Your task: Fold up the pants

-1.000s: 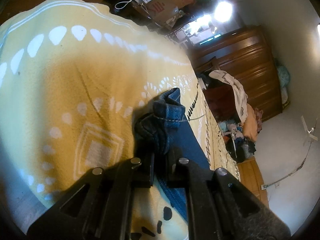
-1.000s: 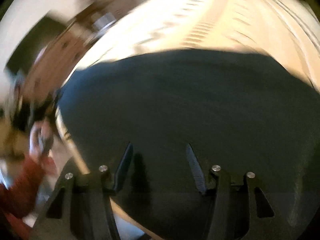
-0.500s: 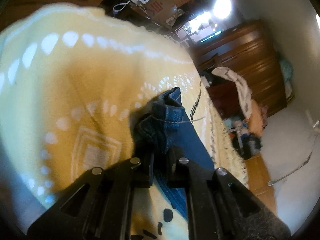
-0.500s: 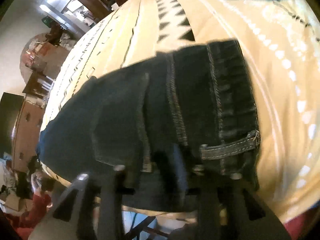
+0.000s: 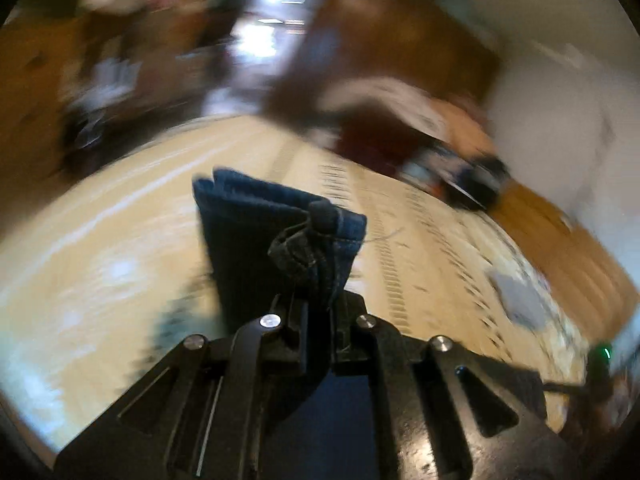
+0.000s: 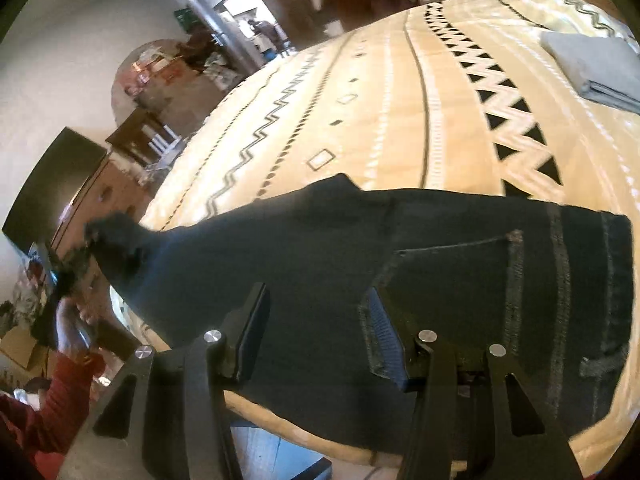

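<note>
Two tongs | left (image 5: 320,312) clamps jeans hem (image 5: 280,232) | right (image 6: 316,332) spread above

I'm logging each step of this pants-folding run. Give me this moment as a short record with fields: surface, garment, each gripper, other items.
surface: bed with a yellow patterned blanket
garment: dark blue jeans, waist end flat near the bed's edge, leg end lifted
left gripper: shut on the hem end of the jeans, held above the blanket
right gripper: open, above the seat of the jeans, gripping nothing
other items: folded grey cloth farther along the bed
person: red sleeve at the lower left of the right wrist view
</note>
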Motion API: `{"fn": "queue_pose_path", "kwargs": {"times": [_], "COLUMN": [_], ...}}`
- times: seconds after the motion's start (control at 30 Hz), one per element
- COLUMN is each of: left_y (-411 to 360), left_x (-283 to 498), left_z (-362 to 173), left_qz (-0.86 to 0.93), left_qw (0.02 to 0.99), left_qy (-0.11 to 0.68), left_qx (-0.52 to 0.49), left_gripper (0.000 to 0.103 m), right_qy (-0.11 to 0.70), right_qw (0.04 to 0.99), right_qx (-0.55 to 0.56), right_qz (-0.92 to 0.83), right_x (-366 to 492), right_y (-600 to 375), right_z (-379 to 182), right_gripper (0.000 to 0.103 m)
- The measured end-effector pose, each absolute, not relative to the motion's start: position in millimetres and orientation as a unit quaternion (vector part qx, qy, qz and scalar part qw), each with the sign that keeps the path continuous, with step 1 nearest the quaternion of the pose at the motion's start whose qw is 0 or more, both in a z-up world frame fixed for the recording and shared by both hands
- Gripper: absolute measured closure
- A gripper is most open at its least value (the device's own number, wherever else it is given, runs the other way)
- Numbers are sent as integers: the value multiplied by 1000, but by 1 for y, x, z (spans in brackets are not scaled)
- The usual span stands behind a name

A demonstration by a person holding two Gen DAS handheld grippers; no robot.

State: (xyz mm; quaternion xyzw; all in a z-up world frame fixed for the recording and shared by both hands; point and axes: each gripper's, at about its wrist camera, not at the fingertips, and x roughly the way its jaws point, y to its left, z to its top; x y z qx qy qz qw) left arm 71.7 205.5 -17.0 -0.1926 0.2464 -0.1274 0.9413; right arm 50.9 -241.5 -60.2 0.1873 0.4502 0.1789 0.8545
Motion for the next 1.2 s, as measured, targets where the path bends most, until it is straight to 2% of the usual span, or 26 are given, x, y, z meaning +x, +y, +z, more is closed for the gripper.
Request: {"fn": "queue_pose_path", "kwargs": {"times": [0.13, 0.23, 0.3, 0.4, 0.43, 0.47, 0.53, 0.57, 0.6, 0.67, 0.9, 1.07, 1.13, 1.17, 1.2], "left_y": [85, -11, -73, -127, -130, -127, -123, -121, -117, -115, -53, -9, 12, 20, 26], "left_x": [87, 81, 72, 67, 63, 57, 57, 57, 57, 49, 51, 68, 75, 76, 76], "left_z": [-1, -25, -72, -161, -176, -179, -174, -171, -165, -160, -130, -135, -143, -145, -147], "left_qz": [-251, -343, -378, -387, -380, -379, -380, -381, -382, -373, -283, -220, -192, -184, -177], "left_qw": [927, 896, 869, 811, 813, 829, 830, 827, 825, 836, 882, 893, 892, 892, 893], "left_qy": [248, 273, 319, 434, 434, 404, 400, 405, 407, 394, 376, 392, 403, 406, 405], "left_qx": [-130, -72, -11, 61, 77, 81, 86, 83, 84, 82, -1, -38, -68, -80, -86], "left_gripper": [96, 96, 95, 94, 93, 90, 86, 77, 60, 43, 41, 40, 40, 40, 40], "right_qy": [446, 443, 444, 450, 453, 454, 454, 451, 447, 439, 460, 517, 514, 514, 518], "right_qw": [854, 854, 853, 848, 845, 844, 843, 844, 845, 848, 829, 815, 820, 820, 820], "right_qx": [202, 219, 234, 253, 259, 261, 262, 260, 260, 256, 208, 163, 163, 164, 166], "right_qz": [177, 161, 148, 124, 119, 117, 123, 128, 134, 152, 241, 204, 193, 190, 178], "right_x": [51, 42, 34, 21, 17, 14, 11, 11, 12, 17, 55, 74, 73, 72, 72], "right_y": [-243, -268, -286, -308, -313, -316, -319, -318, -317, -309, -232, -202, -200, -199, -199], "right_z": [-67, -75, -82, -95, -99, -101, -101, -100, -98, -92, -104, -147, -152, -152, -153], "right_gripper": [46, 46, 46, 46, 46, 46, 45, 44, 43, 43, 43, 43, 42, 44, 62]}}
